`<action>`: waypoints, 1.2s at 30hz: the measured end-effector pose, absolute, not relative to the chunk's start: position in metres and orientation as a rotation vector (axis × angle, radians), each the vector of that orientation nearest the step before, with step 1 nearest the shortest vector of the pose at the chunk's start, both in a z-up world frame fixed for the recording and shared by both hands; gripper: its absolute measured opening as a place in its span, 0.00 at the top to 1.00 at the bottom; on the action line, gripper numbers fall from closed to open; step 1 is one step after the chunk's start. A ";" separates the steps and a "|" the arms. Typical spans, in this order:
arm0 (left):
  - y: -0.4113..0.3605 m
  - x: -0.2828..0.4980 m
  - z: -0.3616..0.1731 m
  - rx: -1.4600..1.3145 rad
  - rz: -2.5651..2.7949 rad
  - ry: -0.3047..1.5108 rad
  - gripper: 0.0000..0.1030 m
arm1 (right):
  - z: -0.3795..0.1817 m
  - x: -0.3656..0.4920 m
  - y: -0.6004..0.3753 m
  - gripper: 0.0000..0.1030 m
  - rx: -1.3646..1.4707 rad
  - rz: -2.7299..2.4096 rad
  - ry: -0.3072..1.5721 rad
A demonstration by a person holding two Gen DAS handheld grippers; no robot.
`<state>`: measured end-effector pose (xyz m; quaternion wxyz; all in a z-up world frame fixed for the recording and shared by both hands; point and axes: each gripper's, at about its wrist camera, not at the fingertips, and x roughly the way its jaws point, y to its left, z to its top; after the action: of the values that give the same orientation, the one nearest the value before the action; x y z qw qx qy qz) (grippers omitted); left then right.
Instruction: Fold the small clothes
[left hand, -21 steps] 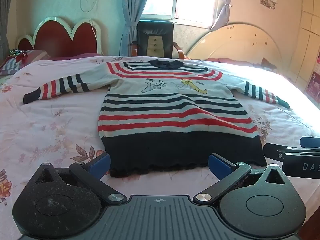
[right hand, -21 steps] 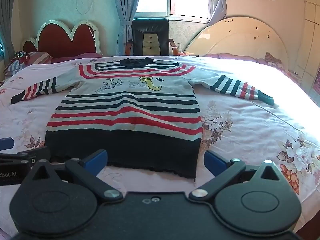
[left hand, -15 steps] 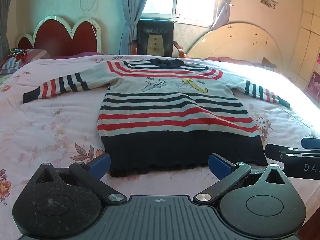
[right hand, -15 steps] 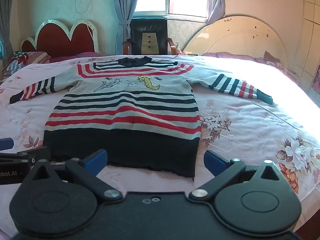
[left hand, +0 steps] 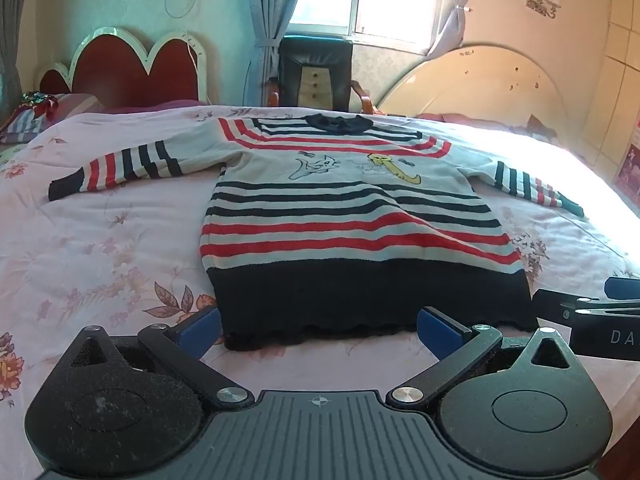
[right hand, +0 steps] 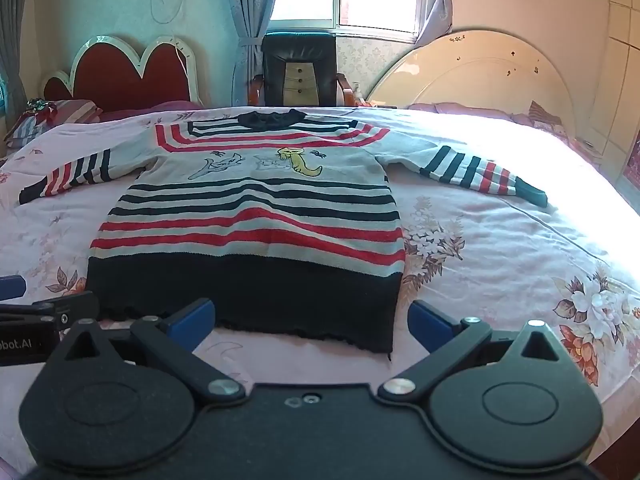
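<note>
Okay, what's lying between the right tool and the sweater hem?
Only bare floral bedsheet; in the right wrist view, the open right tool sits just short of the sweater hem.

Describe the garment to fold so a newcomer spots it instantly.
On the pink floral bedspread, spread flat with both sleeves out, lies the striped sweater. Only it has red and dark stripes, a wide dark hem band, and cartoon figures on the chest.

The sweater (left hand: 352, 216) is grey with red and navy stripes, a solid navy hem band and cartoon figures on the chest. The bed (left hand: 100, 248) wears a pink floral sheet. Both grippers' fingers (left hand: 200, 326) are blue.
</note>
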<state>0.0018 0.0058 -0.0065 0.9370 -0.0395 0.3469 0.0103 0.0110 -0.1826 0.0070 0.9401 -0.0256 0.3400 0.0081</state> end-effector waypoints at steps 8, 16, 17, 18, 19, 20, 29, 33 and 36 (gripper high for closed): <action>0.007 0.004 -0.009 -0.080 0.020 0.719 0.00 | 0.006 0.011 -0.182 0.01 -0.050 0.013 0.700; 0.007 0.005 -0.009 -0.079 0.019 0.720 0.00 | 0.005 0.012 -0.182 0.01 -0.046 0.011 0.704; 0.007 0.005 -0.009 -0.079 0.019 0.720 0.00 | 0.005 0.012 -0.182 0.01 -0.046 0.011 0.705; 0.007 0.005 -0.009 -0.079 0.018 0.721 0.00 | 0.005 0.012 -0.182 0.01 -0.048 0.011 0.704; 0.007 0.006 -0.009 -0.078 0.019 0.721 0.00 | 0.005 0.012 -0.182 0.01 -0.048 0.011 0.704; 0.007 0.006 -0.009 -0.080 0.018 0.722 0.00 | 0.005 0.012 -0.182 0.01 -0.047 0.011 0.704; 0.007 0.006 -0.010 -0.081 0.020 0.720 0.00 | 0.004 0.013 -0.180 0.01 -0.049 0.009 0.706; 0.008 0.006 -0.009 -0.082 0.017 0.720 0.00 | 0.004 0.013 -0.180 0.01 -0.049 0.009 0.706; 0.007 0.007 -0.009 -0.081 0.016 0.719 0.00 | 0.004 0.013 -0.180 0.01 -0.049 0.008 0.706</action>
<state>0.0067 0.0073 -0.0090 0.9352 -0.0396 0.3518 0.0078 0.0128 -0.1801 0.0043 0.9381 -0.0239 0.3455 0.0040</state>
